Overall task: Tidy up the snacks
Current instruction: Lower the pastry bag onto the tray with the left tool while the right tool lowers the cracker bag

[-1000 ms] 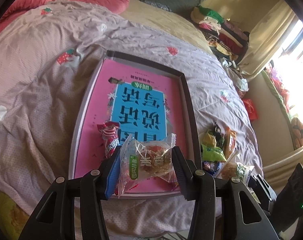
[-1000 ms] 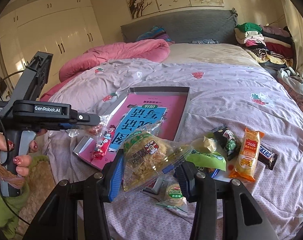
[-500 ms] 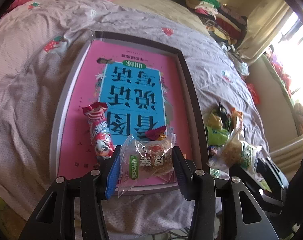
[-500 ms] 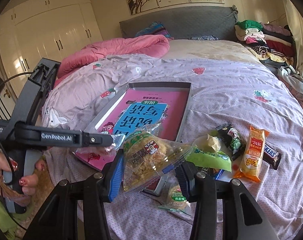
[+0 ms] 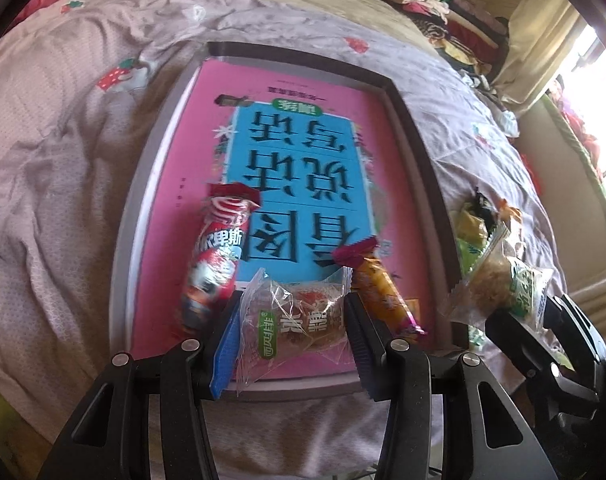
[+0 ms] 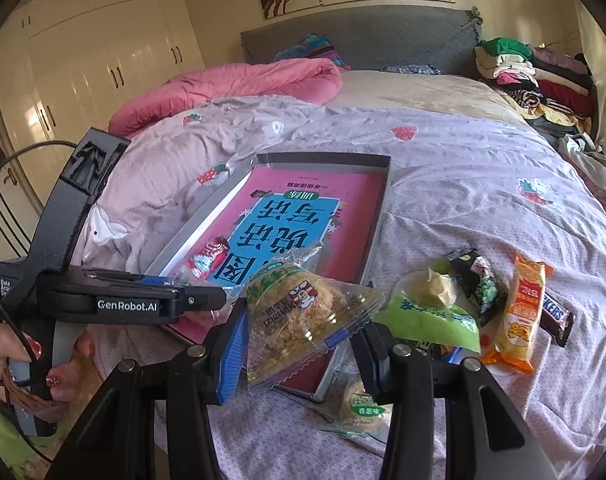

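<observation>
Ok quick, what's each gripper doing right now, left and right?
Left gripper: closed on a clear-wrapped pastry, low over the tray.
Right gripper: closed on a clear-wrapped crispy snack, held above the bedspread.

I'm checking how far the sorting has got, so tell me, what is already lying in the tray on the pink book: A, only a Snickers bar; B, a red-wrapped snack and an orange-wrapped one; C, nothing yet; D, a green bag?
B: in the left wrist view the red-wrapped snack and the orange-wrapped snack lie on the pink book inside the tray.
</observation>
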A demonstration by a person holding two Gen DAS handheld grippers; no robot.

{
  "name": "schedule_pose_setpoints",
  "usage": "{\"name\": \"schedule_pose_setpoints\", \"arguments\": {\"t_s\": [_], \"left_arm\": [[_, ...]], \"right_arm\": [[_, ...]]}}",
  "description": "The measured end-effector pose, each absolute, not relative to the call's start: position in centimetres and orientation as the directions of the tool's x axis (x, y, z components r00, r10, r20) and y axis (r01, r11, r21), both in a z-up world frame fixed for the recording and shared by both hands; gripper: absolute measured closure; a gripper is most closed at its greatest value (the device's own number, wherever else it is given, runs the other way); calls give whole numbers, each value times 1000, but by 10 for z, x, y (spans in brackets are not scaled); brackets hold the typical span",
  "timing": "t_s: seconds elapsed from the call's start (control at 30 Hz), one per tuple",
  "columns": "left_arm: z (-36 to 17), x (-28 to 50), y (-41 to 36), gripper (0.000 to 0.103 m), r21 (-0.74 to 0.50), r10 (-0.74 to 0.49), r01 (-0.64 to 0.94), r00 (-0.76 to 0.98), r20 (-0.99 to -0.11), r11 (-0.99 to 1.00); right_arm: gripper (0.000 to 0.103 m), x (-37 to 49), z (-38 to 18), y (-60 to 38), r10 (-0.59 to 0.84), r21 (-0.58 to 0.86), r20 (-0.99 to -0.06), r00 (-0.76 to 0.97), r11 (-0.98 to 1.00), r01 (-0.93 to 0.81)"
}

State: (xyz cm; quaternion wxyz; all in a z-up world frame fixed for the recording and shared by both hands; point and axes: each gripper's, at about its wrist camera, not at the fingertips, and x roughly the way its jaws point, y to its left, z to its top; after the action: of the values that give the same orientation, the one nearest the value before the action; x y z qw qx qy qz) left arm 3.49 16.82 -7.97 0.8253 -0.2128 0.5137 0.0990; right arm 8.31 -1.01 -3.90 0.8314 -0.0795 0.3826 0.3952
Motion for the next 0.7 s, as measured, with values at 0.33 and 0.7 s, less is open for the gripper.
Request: {"name": "schedule_pose_setpoints", "arguments": {"t_s": [0.33, 0.7], "left_arm": [[-84, 32, 187, 52, -262, -47, -414, 461, -886, 872], [-83, 31, 188, 52, -264, -49, -413, 464, -885, 872]], "right_arm": [[55, 76, -53, 14, 589, 135, -729, 349, 624, -770], [54, 64, -70, 40, 580, 93, -761, 290, 540, -837]]}}
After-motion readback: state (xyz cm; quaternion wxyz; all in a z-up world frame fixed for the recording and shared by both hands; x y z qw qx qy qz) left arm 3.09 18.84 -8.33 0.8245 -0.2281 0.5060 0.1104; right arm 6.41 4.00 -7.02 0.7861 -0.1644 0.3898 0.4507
